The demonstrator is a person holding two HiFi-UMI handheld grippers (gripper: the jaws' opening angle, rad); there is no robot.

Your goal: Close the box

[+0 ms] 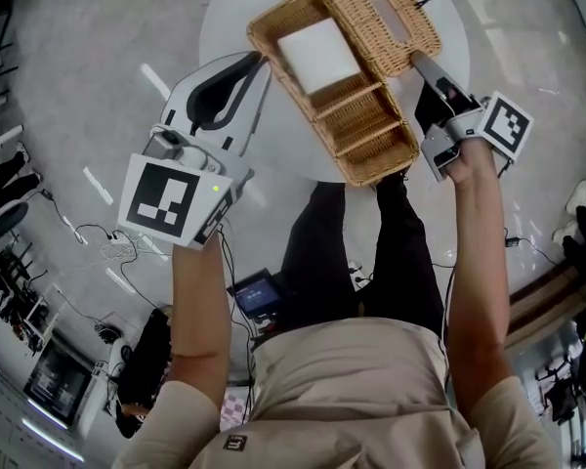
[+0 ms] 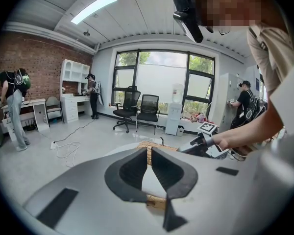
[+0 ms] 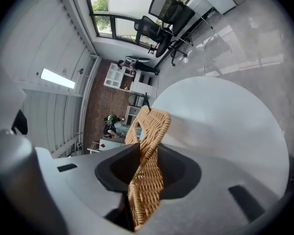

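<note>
A wicker box (image 1: 371, 169) with several compartments sits on a round white table (image 1: 236, 13). A flat white block (image 1: 317, 55) lies in its far compartment. The wicker lid (image 1: 381, 13) is swung open toward the far right. My right gripper (image 1: 422, 64) is shut on the lid's near edge; in the right gripper view the lid (image 3: 151, 124) stands upright between the jaws of that gripper (image 3: 147, 148). My left gripper (image 1: 258, 63) is at the box's left rim. In the left gripper view its tips (image 2: 148, 153) pinch a thin wicker strip.
The table (image 3: 220, 116) stands on a pale glossy floor, with my legs (image 1: 317, 252) against its near edge. Office chairs (image 2: 137, 109) stand by the window, and several people are at desks along the walls. A cable (image 2: 68, 148) lies on the floor to the left.
</note>
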